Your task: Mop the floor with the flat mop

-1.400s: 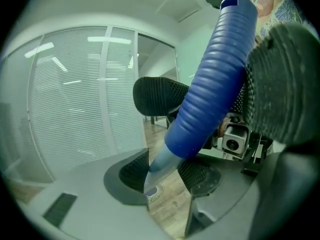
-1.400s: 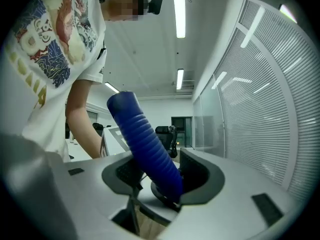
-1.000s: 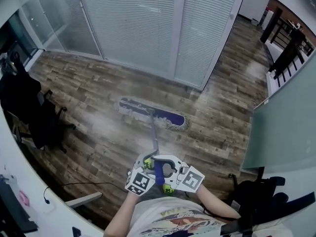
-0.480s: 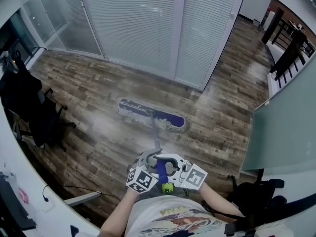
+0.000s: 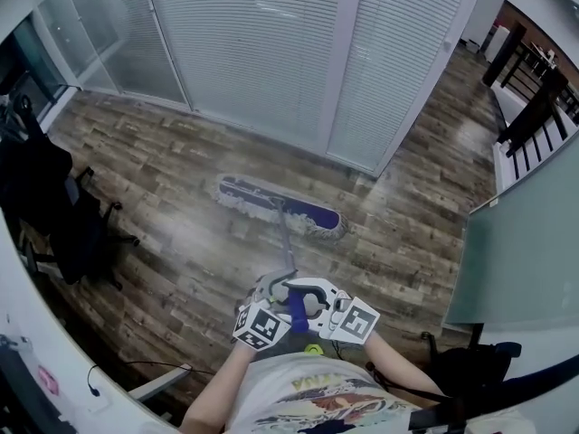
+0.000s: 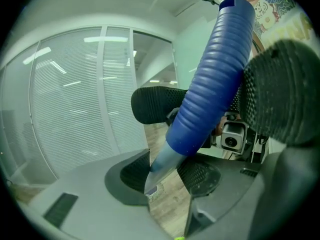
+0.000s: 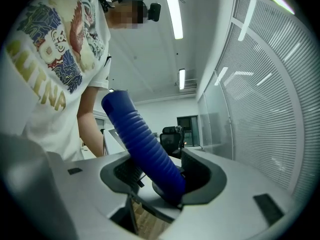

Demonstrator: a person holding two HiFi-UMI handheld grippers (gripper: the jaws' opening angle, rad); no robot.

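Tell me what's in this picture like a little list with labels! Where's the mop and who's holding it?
room: wood floor, white blinds along the far wall
mop head: lying flat on the floor, in front of the person
mop handle: slants up from the mop head to both tools
left tool: closed on the grey part of the mop handle
right tool: closed on the blue part of the mop handle
chair: black, at the left side
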